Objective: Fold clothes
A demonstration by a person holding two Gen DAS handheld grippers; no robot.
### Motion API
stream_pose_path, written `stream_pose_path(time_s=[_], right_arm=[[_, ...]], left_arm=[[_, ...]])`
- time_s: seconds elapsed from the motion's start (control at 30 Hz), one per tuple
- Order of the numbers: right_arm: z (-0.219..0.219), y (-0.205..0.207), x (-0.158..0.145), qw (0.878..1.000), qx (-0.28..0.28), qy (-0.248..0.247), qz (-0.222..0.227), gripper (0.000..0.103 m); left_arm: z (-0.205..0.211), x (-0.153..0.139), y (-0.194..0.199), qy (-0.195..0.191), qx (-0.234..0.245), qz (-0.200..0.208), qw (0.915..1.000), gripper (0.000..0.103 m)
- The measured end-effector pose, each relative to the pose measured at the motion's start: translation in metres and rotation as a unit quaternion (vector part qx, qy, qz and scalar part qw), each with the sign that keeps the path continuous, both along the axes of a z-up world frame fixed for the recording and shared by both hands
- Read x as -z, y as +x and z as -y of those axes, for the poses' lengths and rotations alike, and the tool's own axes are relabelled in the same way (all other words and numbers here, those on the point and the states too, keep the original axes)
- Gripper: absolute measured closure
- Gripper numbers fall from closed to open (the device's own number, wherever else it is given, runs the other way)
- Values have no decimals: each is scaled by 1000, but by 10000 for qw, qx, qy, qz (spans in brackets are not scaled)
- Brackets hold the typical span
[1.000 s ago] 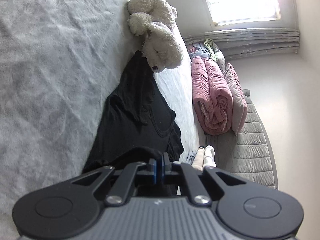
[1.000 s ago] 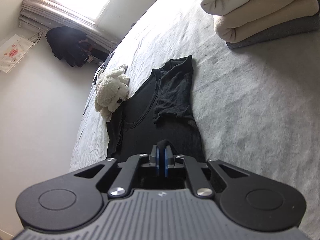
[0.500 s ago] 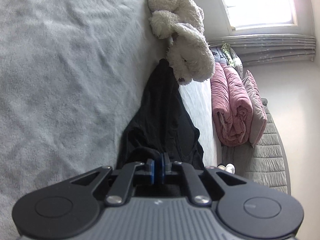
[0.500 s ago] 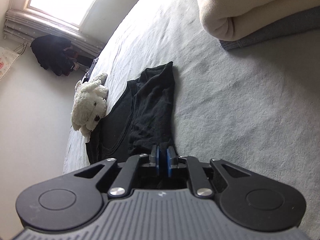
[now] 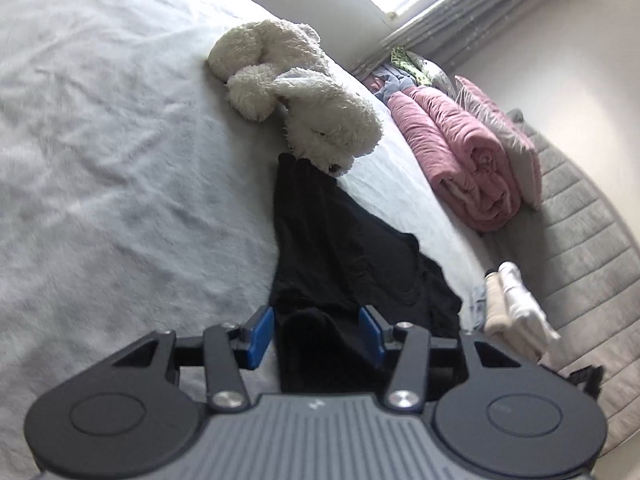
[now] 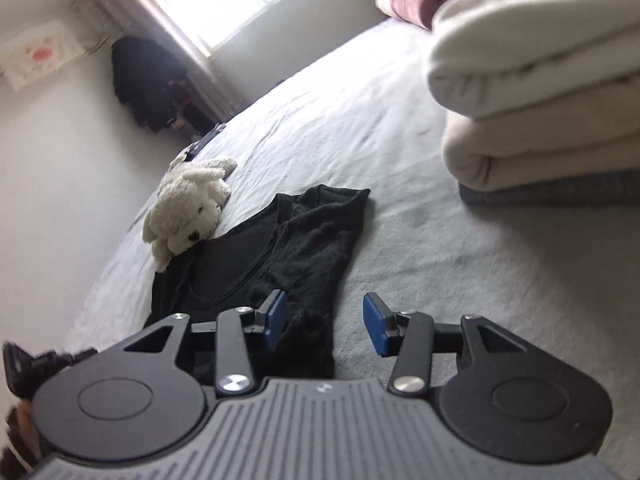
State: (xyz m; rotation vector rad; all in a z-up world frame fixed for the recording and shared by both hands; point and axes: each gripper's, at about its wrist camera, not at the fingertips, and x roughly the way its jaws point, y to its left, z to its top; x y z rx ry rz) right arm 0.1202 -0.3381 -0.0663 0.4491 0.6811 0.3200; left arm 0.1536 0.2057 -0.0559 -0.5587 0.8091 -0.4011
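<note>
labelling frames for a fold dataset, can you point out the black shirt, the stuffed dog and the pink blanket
black shirt (image 6: 296, 248): right wrist view, on its folded-over upper part.
stuffed dog (image 5: 320, 120): left wrist view, on its fluffy head.
pink blanket (image 5: 460, 152): left wrist view, middle of the roll.

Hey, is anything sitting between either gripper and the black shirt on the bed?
Nothing visible is. The black shirt lies directly between the fingers of the left gripper and the right gripper, whose jaws are opening. The plush dog only overlaps the shirt's far end.
</note>
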Motion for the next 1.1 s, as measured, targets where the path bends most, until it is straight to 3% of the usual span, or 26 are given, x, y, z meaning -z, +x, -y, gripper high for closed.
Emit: stream_pose_path(time_s=[0.1, 0.23, 0.37, 0.63, 0.8, 0.83, 0.97, 1.03, 1.1], right_arm=[[-11, -4, -6, 9976, -491, -434, 209, 55], [-29, -8, -14, 9897, -969, -984, 387, 55], [-53, -5, -5, 9773, -1201, -1718, 309, 55], [-67, 12, 13, 9757, -817, -2008, 303, 55], [-59, 25, 19, 9822, 149, -1859, 243, 55], [-57, 26, 19, 9832, 263, -1793, 237, 55], [-44, 26, 15, 9917, 315, -1215, 284, 55], [-43, 26, 16, 9934, 240, -1091, 263, 55], [-44, 25, 17, 9948, 157, -982, 237, 55]], left_arm=[[0, -4, -5, 592, 297, 217, 9976, 53], [16, -8, -12, 1310, 775, 524, 9870, 29], [35, -5, -12, 1731, 1039, 744, 9766, 29], [60, 5, -4, 2163, 473, 1106, 9689, 29], [61, 11, 8, 2620, -451, 920, 9596, 29], [58, 11, 10, 2604, -593, 886, 9596, 29], [44, 7, 10, 1864, -633, 867, 9766, 30], [39, 7, 11, 1549, -583, 853, 9825, 40], [40, 11, 13, 1470, -532, 790, 9845, 46]])
